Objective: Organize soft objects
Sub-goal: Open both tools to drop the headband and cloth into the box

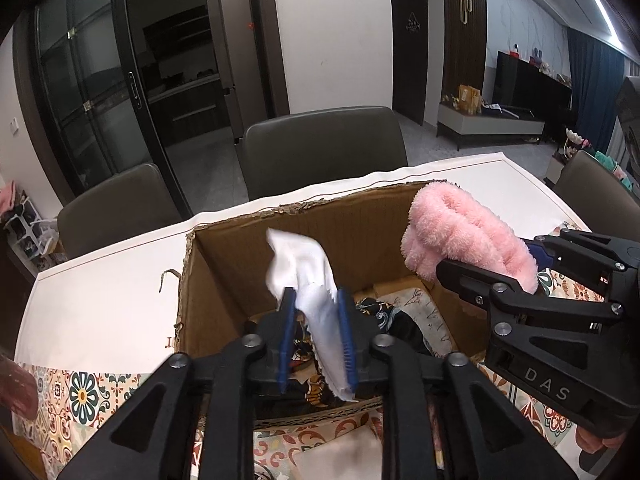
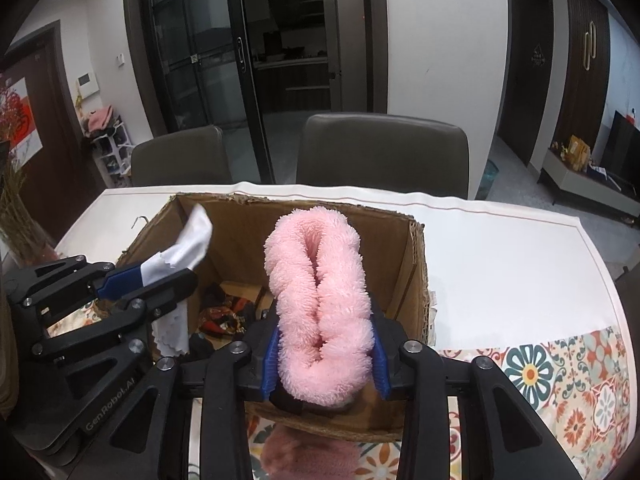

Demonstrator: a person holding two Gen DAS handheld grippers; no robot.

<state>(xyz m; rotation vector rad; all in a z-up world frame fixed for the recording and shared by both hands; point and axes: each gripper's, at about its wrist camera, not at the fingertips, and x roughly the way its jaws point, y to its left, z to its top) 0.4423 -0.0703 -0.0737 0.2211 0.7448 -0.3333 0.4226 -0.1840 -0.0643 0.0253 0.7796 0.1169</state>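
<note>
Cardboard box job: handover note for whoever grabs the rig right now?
Left tongs: pads parted, white cloth between them, above the cardboard box; grip looks loose.
Right tongs: pads around the folded pink fluffy towel, also above the box.
Done: patterned fabrics already lie in the box bottom.
Left: drop both pieces in. Another pink fluffy item lies on the patterned tablecloth in front of the box, probably next.
</note>
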